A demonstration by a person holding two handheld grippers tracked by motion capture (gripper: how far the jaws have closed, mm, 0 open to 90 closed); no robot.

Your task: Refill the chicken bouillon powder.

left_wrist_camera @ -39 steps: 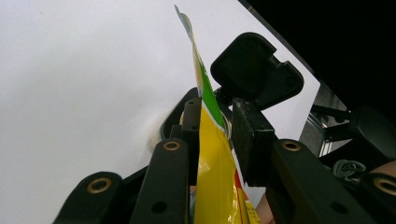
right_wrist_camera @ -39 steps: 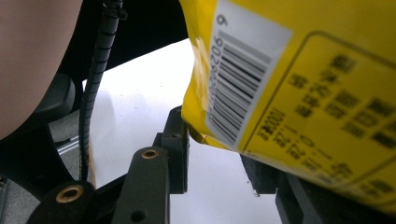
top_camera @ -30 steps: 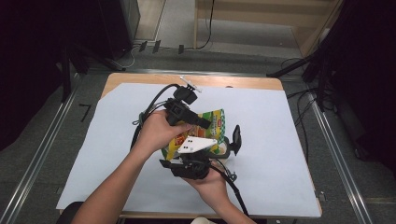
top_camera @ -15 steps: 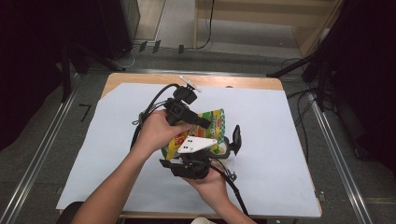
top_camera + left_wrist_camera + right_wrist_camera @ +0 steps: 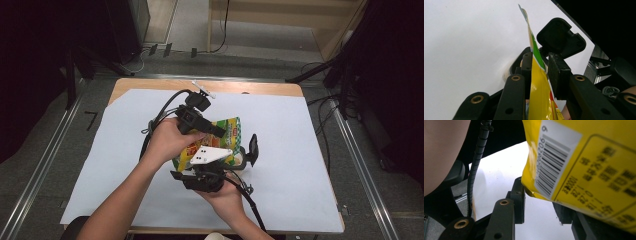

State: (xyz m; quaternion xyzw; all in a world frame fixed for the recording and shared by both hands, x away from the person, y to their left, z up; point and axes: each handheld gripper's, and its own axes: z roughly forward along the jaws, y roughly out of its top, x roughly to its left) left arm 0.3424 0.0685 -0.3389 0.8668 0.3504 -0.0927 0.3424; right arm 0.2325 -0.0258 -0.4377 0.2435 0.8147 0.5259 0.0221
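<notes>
A yellow and green snack bag (image 5: pixel 228 129) hangs above the middle of the white sheet, between my two grippers. My left gripper (image 5: pixel 220 133) comes in from the left, and in the left gripper view its jaws (image 5: pixel 540 62) are shut on the bag's thin edge (image 5: pixel 537 82). My right gripper (image 5: pixel 240 155) sits below the bag, with one jaw standing up to the right of it. In the right gripper view, the jaws (image 5: pixel 540 202) stand apart with the bag's barcode corner (image 5: pixel 554 167) hanging over the gap; white sheet shows between the pads.
A white paper sheet (image 5: pixel 300 150) covers most of the wooden table (image 5: pixel 260 88). A small white object (image 5: pixel 202 89) lies at the far edge. Black cables trail from both grippers. Metal rails (image 5: pixel 357 160) run along both sides, with dark equipment beyond.
</notes>
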